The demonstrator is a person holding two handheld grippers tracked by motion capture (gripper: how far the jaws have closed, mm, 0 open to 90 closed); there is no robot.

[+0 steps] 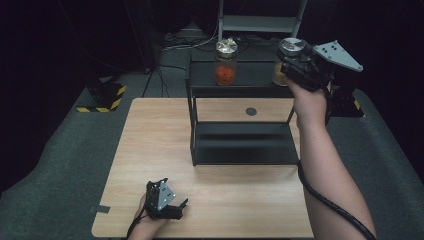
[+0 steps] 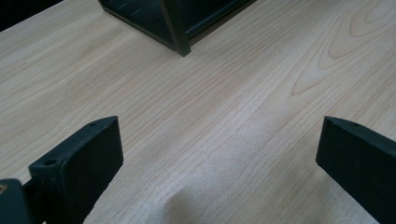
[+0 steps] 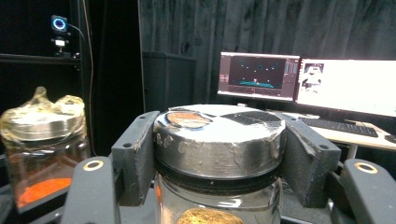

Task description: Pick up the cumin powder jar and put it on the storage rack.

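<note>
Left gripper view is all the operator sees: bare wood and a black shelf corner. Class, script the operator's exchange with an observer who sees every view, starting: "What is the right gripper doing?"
Observer: The right gripper is clamped on the metal lid of a glass jar.
Operator: Where is that jar?
Observer: At the top of the black shelf, right end.
Operator: Anything else up there?
Observer: A second jar holding something orange-red stands to its left.

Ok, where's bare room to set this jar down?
The shelf rack's lower shelf is bare, and so is the table left of the rack and in front of it. The top shelf is tighter: red-filled jar, right gripper on the held jar.
</note>
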